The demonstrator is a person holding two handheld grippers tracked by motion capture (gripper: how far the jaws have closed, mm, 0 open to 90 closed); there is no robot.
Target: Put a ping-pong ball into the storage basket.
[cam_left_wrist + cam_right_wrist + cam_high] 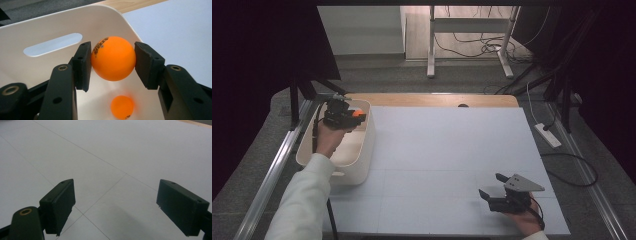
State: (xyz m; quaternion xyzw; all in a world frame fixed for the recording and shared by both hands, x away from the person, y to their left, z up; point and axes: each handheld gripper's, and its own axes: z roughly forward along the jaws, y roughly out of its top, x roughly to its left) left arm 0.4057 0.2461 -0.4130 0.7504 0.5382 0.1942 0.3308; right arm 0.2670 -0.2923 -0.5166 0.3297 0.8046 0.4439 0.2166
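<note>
Orange ball [113,58] sits pinched between the pads of my left claw [113,62], held above the white bin [50,30]; a second ball [122,106] lies on the bin floor below; my right claw [115,207] rests spread over the table [125,150]; risk: smooth ball may slip if grip eases unevenly, bouncing out.

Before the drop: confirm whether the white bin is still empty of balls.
No: a second orange ball lies in the white bin beneath the held orange ball.

left gripper [343,116] – fingers clamped | right gripper [494,187] – fingers wide apart
</note>
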